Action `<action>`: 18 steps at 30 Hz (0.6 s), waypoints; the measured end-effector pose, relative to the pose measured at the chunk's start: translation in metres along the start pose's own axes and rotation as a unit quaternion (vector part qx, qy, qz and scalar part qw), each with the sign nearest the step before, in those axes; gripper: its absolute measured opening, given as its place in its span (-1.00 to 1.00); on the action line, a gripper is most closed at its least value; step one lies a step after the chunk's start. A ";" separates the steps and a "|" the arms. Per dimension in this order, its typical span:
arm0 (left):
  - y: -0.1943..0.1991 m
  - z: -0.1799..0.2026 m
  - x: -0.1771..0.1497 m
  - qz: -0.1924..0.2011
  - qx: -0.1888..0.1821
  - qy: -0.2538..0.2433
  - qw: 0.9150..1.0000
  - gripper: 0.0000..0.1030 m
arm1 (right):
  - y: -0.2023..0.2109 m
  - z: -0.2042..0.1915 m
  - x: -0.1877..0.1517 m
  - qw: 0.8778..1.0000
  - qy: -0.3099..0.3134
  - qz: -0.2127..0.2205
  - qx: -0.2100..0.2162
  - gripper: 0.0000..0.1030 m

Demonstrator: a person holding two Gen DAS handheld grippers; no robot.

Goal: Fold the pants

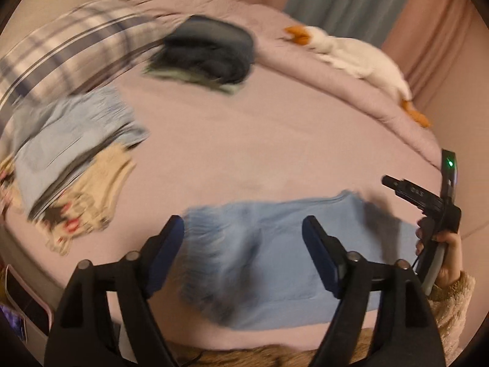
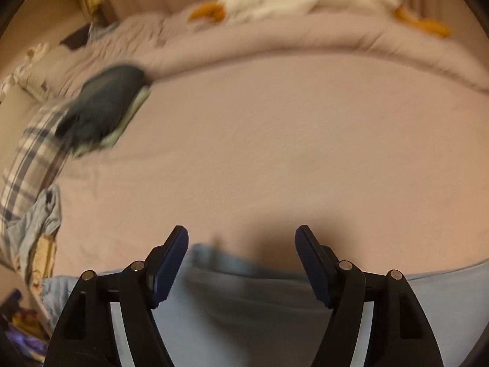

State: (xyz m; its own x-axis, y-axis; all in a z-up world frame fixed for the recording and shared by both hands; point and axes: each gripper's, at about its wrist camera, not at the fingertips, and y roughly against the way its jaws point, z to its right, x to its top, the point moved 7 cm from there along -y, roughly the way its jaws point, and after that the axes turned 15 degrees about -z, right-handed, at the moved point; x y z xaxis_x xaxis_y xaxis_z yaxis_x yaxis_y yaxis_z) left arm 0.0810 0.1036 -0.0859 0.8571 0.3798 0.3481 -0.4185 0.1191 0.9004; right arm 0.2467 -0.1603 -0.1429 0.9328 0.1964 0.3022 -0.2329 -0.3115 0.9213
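Observation:
Light blue pants (image 1: 275, 260) lie folded flat on the pink bed sheet (image 1: 244, 140), close to the bed's front edge. My left gripper (image 1: 243, 223) hovers over them, open, with nothing between its blue pads. In the right wrist view the same pants (image 2: 244, 305) fill the bottom of the picture. My right gripper (image 2: 241, 232) stands open above their far edge and holds nothing. A hand (image 1: 446, 244) in a fuzzy beige sleeve holds the right tool at the pants' right end.
A loose pile of clothes (image 1: 70, 165) lies at the left edge of the bed. Behind it are a plaid pillow (image 1: 70, 49) and a dark folded stack (image 1: 204, 52). A white goose plush (image 1: 351, 52) rests on the rolled duvet at the back right.

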 end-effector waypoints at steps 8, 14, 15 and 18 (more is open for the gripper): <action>-0.062 0.112 0.029 -0.052 -0.078 -0.096 0.991 0.55 | 0.074 0.181 -0.036 0.982 -0.167 0.035 -0.086 0.41; -0.138 0.174 0.040 -0.116 -0.100 -0.141 0.978 0.47 | 0.080 0.296 -0.083 0.949 -0.302 0.027 -0.080 0.41; -0.152 0.180 0.042 -0.124 -0.103 -0.141 0.977 0.43 | 0.079 0.304 -0.086 0.946 -0.312 0.030 -0.081 0.41; -0.181 0.188 0.043 -0.155 -0.112 -0.133 0.973 0.10 | 0.072 0.320 -0.090 0.939 -0.331 0.033 -0.086 0.41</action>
State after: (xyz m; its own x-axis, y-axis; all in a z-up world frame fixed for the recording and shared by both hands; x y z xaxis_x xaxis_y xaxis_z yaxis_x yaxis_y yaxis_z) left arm 0.2500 -0.0744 -0.1846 0.9873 0.0465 0.1516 -0.1575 0.3982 0.9037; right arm 0.2338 -0.4981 -0.1819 0.8679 -0.4575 0.1937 -0.2842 -0.1373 0.9489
